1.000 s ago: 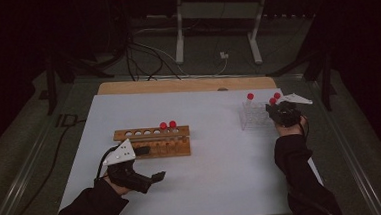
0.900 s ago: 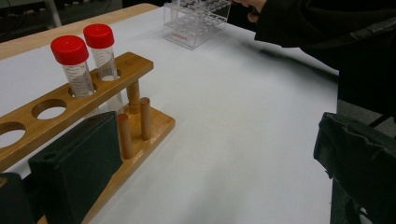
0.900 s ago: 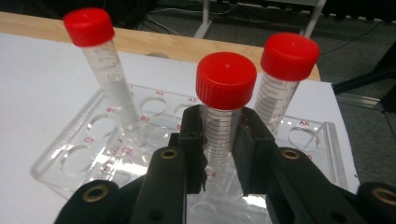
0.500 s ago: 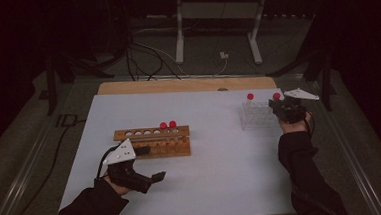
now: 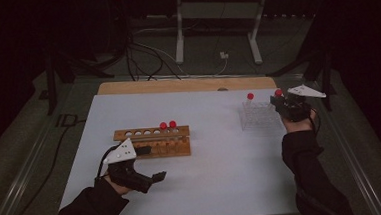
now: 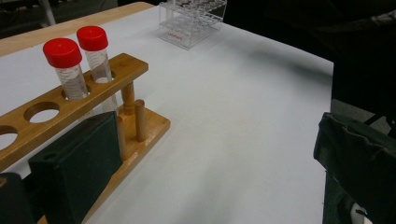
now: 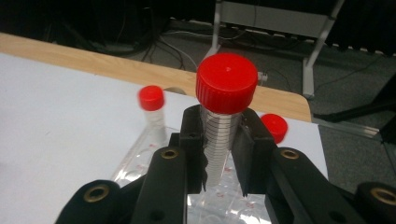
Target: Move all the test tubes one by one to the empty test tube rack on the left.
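Dark surroundings are seen behind the surface (image 5: 223, 185): cables on the floor at the upper left of the high view, and a pale metal stand (image 5: 216, 26) at the upper middle. A white sheet is laid over the surface, with a strip of bare wood left showing along its far edge.

At the middle left of the high view a wooden rack (image 5: 153, 142) is set on the sheet, with two red-capped tubes (image 5: 168, 125) standing side by side in holes at its right end. A clear plastic rack (image 5: 259, 116) is placed at the upper right, and one red-capped tube (image 5: 249, 98) is stood upright in its far left part.

A clear tube (image 7: 223, 135) is gripped by the right tongs (image 5: 280, 101) just below its cap, above the clear rack, at the upper right of the high view. In the right gripper view it is shown upright, with a broad red screw cap, fine black graduation lines down its clear wall, and its lower part hidden between the black jaws clenched on it. A further red cap (image 7: 274, 127) is seen just behind it, blurred.

The left tongs (image 5: 152, 165) are held low over the sheet, just in front of the wooden rack at the lower left of the high view; their jaws are spread wide, with nothing between them.
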`<move>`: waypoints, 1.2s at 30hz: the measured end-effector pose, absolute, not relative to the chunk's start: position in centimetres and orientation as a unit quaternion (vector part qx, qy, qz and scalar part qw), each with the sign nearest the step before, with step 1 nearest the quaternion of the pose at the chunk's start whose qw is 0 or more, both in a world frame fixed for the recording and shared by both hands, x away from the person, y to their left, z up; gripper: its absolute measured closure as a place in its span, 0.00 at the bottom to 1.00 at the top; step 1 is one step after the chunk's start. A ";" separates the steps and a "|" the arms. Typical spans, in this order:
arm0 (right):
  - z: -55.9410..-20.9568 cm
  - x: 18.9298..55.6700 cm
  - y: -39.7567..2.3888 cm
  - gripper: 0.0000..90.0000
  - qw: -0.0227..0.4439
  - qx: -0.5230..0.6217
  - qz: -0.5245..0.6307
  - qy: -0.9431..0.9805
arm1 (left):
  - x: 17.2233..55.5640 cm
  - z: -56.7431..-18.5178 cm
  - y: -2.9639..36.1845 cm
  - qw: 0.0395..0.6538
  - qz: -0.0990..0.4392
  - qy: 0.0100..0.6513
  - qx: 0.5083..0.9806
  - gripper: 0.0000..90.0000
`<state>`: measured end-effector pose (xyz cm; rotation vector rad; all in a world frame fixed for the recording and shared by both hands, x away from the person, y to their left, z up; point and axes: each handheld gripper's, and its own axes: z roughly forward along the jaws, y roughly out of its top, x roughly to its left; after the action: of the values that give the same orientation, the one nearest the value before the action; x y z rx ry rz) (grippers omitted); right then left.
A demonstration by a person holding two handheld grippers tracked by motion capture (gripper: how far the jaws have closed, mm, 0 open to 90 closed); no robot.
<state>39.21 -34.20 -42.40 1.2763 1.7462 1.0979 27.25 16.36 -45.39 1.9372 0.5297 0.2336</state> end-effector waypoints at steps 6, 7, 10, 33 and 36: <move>-41.9 38.2 -32.7 0.83 0.345 0.468 0.430 0.691 | 27.2 -45.2 16.2 0.531 0.097 0.218 0.813 0.02; -41.9 38.0 -32.4 0.83 0.344 0.464 0.431 0.693 | 27.2 -45.1 16.2 0.532 0.098 0.218 0.812 0.02; -41.7 37.5 -31.5 0.83 0.338 0.452 0.434 0.703 | 27.2 -44.9 16.2 0.535 0.096 0.217 0.811 0.02; -42.7 32.2 -23.4 0.83 0.257 0.329 0.466 0.780 | 27.2 -44.2 14.4 0.537 0.085 0.194 0.816 0.02; -43.0 31.4 -22.3 0.83 0.248 0.312 0.466 0.790 | 27.2 -44.2 14.1 0.538 0.085 0.189 0.817 0.02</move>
<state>31.45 -22.33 -42.97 0.8497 2.1548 1.2690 27.20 14.07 -44.16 1.9438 0.4506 0.2019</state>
